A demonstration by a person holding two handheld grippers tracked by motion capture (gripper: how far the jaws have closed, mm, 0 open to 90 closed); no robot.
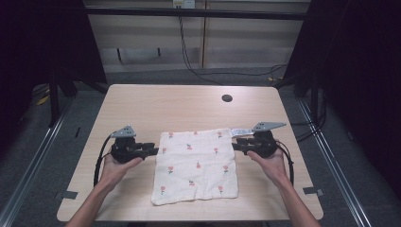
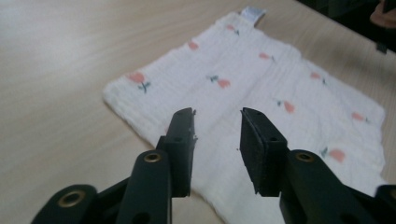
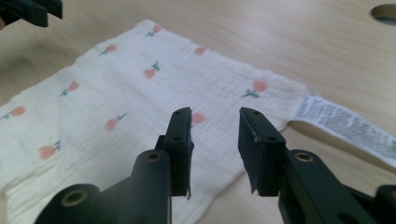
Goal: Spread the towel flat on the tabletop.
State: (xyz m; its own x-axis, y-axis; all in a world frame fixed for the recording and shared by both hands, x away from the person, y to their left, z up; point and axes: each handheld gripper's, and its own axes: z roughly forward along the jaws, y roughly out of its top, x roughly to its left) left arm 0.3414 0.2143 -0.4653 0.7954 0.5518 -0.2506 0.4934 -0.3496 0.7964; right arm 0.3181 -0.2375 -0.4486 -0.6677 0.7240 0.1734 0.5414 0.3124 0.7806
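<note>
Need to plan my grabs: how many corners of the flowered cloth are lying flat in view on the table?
4. On the cloth: far-left corner by the left gripper, far-right corner with its label by the right gripper, near-left, near-right. None looks folded under.

Cloth (image 1: 196, 165): cream-white, crinkled weave, scattered small coral-pink flowers on dark green stems. Care label (image 3: 345, 125) at one corner: white with fine grey print. Table (image 1: 142, 106): pale wood grain, one dark round hole (image 1: 227, 98). Left gripper (image 1: 152, 151) and right gripper (image 1: 237, 146): matte black, each topped by a grey plate.
</note>
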